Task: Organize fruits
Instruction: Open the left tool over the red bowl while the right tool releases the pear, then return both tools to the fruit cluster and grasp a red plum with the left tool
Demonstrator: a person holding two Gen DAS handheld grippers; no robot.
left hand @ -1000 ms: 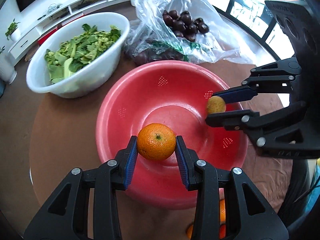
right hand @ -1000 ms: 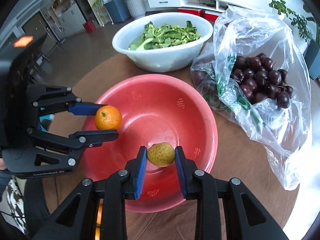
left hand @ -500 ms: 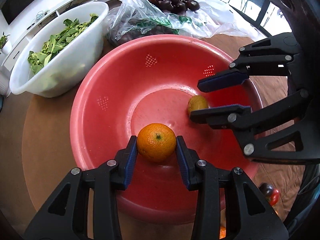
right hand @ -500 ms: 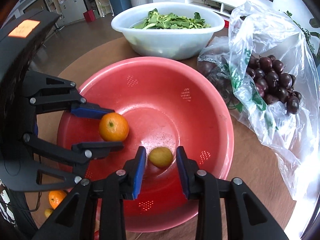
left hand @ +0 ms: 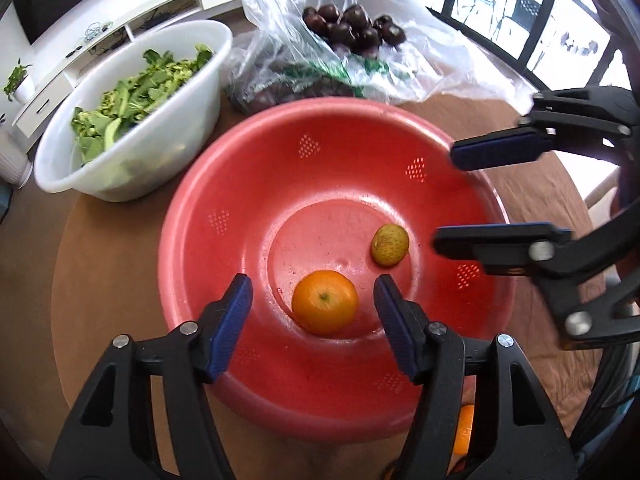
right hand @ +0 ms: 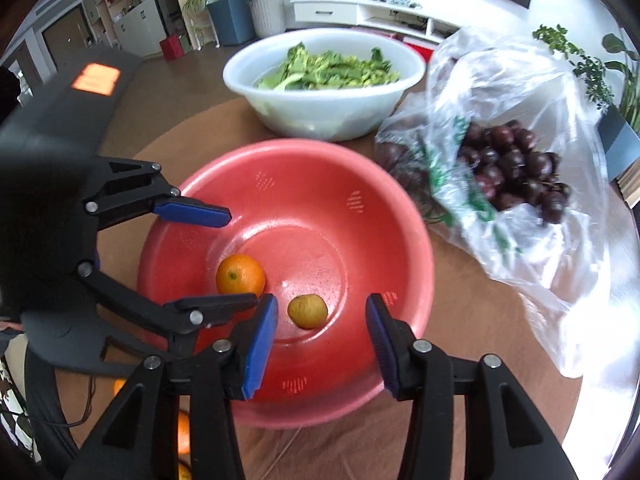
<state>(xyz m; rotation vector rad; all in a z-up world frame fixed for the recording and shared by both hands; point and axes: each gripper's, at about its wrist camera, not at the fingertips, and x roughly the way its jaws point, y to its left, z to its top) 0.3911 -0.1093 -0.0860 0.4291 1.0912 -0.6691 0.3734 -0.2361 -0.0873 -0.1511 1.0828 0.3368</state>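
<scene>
Red plastic colander (left hand: 248, 184) holds both fruits: the orange (left hand: 324, 307), stem end up, sits loose between the spread left hand-held gripper (left hand: 312, 320). Small yellow-green fruit (right hand: 307, 311), long axis sideways, lies between the wide-open right hand-held gripper (right hand: 322, 340).

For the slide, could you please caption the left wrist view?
Both grippers, left and right, open above the red basin holding an orange and a yellow-green fruit.
</scene>
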